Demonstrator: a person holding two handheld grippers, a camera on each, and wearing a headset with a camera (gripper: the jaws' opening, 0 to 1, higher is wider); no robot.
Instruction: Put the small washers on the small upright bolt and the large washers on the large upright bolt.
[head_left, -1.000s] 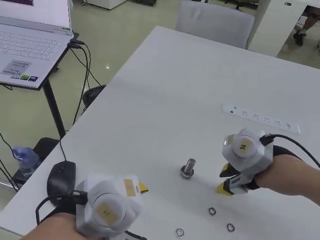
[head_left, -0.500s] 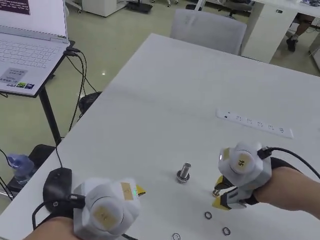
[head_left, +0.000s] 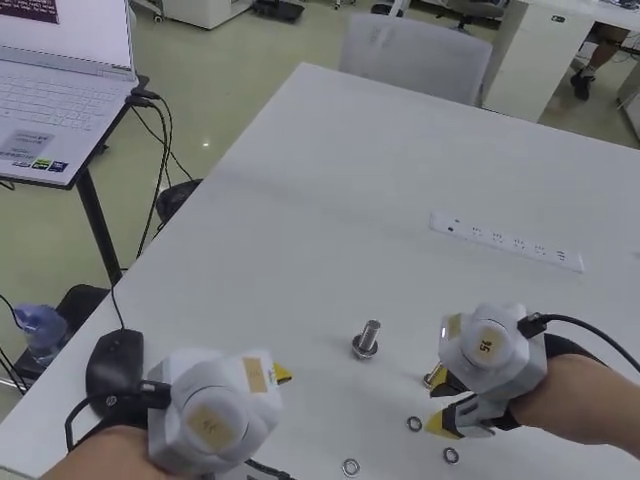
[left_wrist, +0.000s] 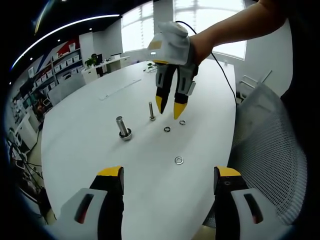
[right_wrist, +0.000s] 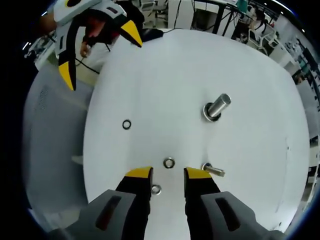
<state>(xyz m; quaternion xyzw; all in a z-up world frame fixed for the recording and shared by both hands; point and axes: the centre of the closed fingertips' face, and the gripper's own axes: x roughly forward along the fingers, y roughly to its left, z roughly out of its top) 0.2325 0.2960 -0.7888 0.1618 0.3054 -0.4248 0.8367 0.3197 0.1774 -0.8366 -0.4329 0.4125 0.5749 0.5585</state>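
The right gripper (right_wrist: 169, 173) holds its yellow-tipped fingers (right_wrist: 139, 173) a little apart, pinching nothing, above the white table (right_wrist: 165, 75). One washer (right_wrist: 169, 163) lies just ahead of the tips and a second washer (right_wrist: 156, 189) lies in the gap beside one finger (both flat on the table). The small bolt (right_wrist: 214, 170) stands just beside the other finger, with the large bolt (right_wrist: 216, 107) farther out. A third washer (right_wrist: 126, 124) lies apart. The left gripper (left_wrist: 169, 172) is spread wide and empty. A power strip (head_left: 505, 241) lies beyond the bolts.
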